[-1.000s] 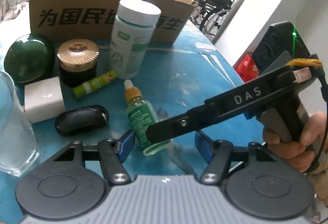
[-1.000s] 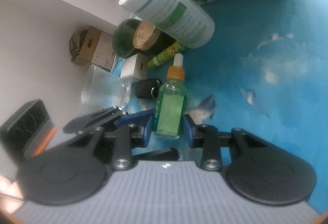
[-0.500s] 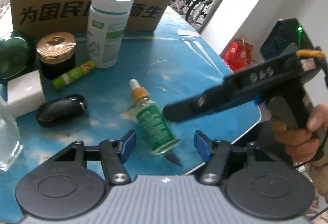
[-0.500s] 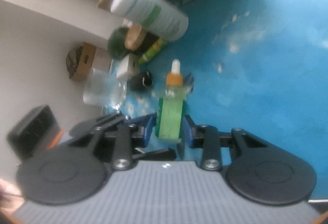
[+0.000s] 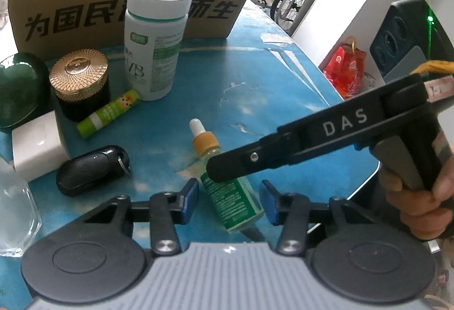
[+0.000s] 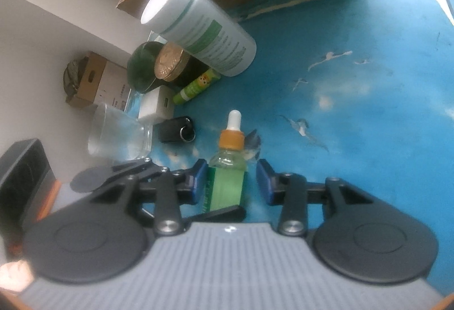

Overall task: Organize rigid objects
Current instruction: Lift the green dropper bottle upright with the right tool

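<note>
Left gripper angled downward, jaws closing, blue pads not yet pressing on anything, right gripper angled downward, jaws opening, gaps beside both pads, right hand wrapped around its handle at the trigger

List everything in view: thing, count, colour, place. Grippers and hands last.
cardboard box: 1, brown, far end of table
pill bottle: 1, white with green label, before the box
jar: 1, dark with gold lid, left of pill bottle
green case: 1, dark green, far left
lip balm: 1, lime green, lying before jar
charger block: 1, white, left
key fob: 1, black, near left
glass: 1, clear, left edge
dropper bottle: 1, green with orange collar, between both grippers
table: 1, blue
left gripper: jaws closing, not touching bottle
right gripper: jaws opening around bottle
hand: 1, right edge
</note>
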`<action>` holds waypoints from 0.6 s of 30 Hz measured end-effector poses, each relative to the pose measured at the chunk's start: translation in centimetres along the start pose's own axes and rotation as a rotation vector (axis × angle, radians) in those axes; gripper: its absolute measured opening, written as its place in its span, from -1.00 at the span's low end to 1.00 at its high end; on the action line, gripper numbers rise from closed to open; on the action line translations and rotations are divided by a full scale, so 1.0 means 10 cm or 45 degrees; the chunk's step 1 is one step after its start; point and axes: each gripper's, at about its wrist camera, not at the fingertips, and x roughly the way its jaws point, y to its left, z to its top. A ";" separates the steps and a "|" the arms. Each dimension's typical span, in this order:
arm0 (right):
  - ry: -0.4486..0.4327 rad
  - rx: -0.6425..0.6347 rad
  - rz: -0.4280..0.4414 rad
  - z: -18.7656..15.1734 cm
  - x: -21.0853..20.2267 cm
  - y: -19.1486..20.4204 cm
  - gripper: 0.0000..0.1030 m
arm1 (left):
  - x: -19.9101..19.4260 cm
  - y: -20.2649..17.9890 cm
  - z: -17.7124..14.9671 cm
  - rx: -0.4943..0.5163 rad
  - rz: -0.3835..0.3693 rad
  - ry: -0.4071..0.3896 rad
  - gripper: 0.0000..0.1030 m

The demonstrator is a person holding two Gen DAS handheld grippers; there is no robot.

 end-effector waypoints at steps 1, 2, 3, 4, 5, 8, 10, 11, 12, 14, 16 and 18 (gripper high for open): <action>0.004 0.004 0.002 0.00 0.00 0.00 -0.28 | 0.01 -0.01 0.01 0.009 -0.002 0.004 -0.11; 0.010 0.011 0.005 0.00 0.00 -0.01 -0.29 | 0.02 -0.02 0.01 0.016 0.001 0.009 -0.11; 0.016 0.018 0.005 0.00 0.01 -0.01 -0.29 | 0.02 -0.04 0.02 0.029 0.013 0.015 -0.12; 0.020 0.022 0.001 0.01 0.01 -0.01 -0.29 | 0.03 -0.05 0.02 0.042 0.021 0.019 -0.13; 0.025 0.027 -0.003 0.02 0.02 0.01 -0.27 | 0.03 -0.06 0.03 0.051 0.027 0.026 -0.13; 0.037 0.040 -0.008 0.05 0.05 0.03 -0.27 | 0.05 -0.07 0.05 0.057 0.033 0.037 -0.14; 0.041 0.035 -0.012 0.06 0.06 0.05 -0.27 | 0.05 -0.07 0.05 0.059 0.040 0.040 -0.15; 0.040 0.032 -0.015 0.06 0.06 0.06 -0.27 | 0.05 -0.08 0.06 0.060 0.045 0.041 -0.15; 0.039 0.033 -0.017 0.06 0.07 0.06 -0.27 | 0.05 -0.08 0.06 0.064 0.049 0.040 -0.15; 0.038 0.045 -0.014 0.06 0.07 0.05 -0.27 | 0.06 -0.09 0.06 0.066 0.055 0.038 -0.16; 0.030 0.052 -0.013 0.06 0.05 0.03 -0.29 | 0.07 -0.09 0.06 0.062 0.059 0.030 -0.17; 0.018 0.042 -0.025 0.04 0.04 0.03 -0.37 | 0.08 -0.08 0.06 0.060 0.058 0.020 -0.18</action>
